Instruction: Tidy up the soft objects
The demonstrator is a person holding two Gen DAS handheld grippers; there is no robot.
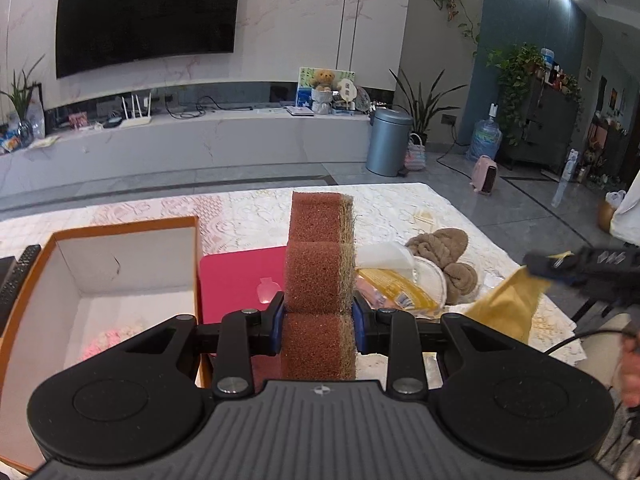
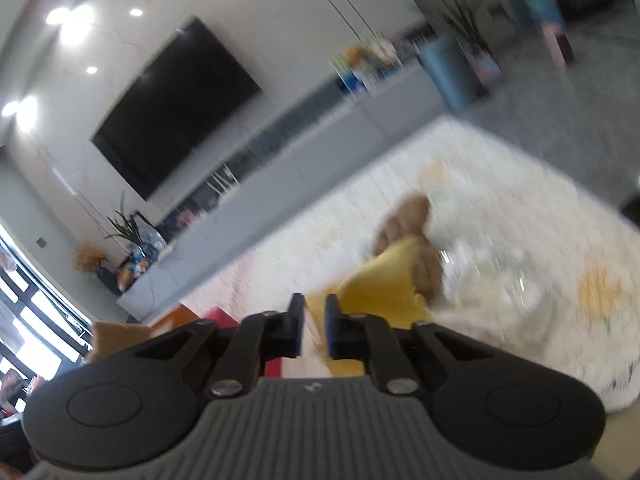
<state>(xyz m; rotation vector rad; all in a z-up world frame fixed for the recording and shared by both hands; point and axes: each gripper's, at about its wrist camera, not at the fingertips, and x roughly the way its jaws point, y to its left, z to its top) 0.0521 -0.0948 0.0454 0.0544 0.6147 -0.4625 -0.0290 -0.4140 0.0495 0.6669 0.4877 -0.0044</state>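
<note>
My left gripper (image 1: 318,304) is shut on a brown sponge (image 1: 320,240) with a coarse scouring layer, and holds it upright above the table. An open box (image 1: 128,268) with an orange rim stands just to its left, with something pink (image 1: 108,344) on its white floor. In the left wrist view my right gripper (image 1: 534,262) comes in from the right, shut on a corner of a yellow cloth (image 1: 508,304) that hangs off the table. The blurred right wrist view shows the right gripper (image 2: 314,306) with its jaws close together and the yellow cloth (image 2: 384,284) between them.
A brown towel (image 1: 444,252), a yellow packet (image 1: 396,286) and a white plastic piece (image 1: 386,256) lie heaped on the lace tablecloth (image 1: 400,204). A pink flat board (image 1: 240,280) lies beside the box. A dark remote (image 1: 16,276) is at the left edge.
</note>
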